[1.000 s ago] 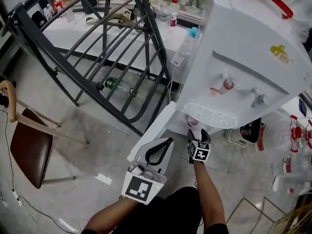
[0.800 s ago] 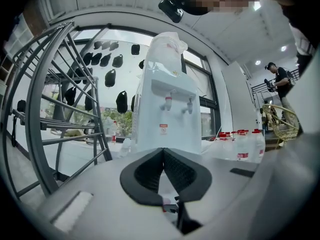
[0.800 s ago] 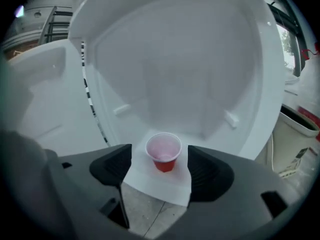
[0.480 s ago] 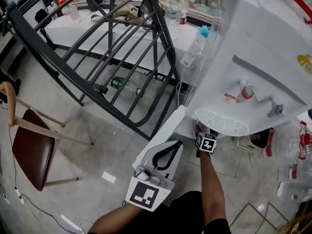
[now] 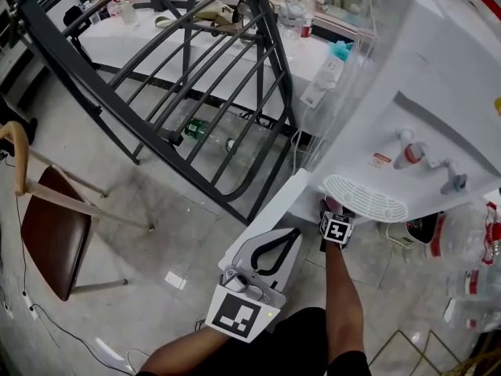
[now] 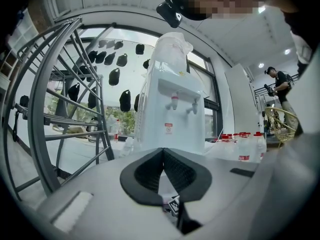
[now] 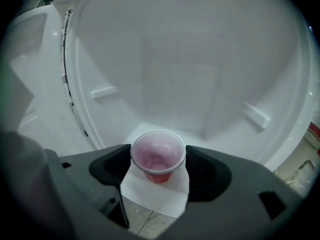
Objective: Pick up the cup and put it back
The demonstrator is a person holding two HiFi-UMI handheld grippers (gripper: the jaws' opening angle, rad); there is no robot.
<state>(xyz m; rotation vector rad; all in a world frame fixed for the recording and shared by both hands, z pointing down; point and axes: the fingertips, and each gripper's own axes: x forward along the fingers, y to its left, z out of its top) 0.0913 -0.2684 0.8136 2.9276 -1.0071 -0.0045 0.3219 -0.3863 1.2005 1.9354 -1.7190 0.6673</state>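
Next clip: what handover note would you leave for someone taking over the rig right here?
Left gripper: shut, empty, held level.
Right gripper: jaws apart either side of the cup; they have just been closing slightly, no firm grip evident.
Cup: upright on the floor of the dispenser cabinet.
Done: approach.
Left: close on it, lift, set it back.

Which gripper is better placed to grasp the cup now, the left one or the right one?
Right. The right gripper has the red cup between its open jaws, which have just been closing. The left gripper is shut and faces the water dispenser, no cup between its jaws.
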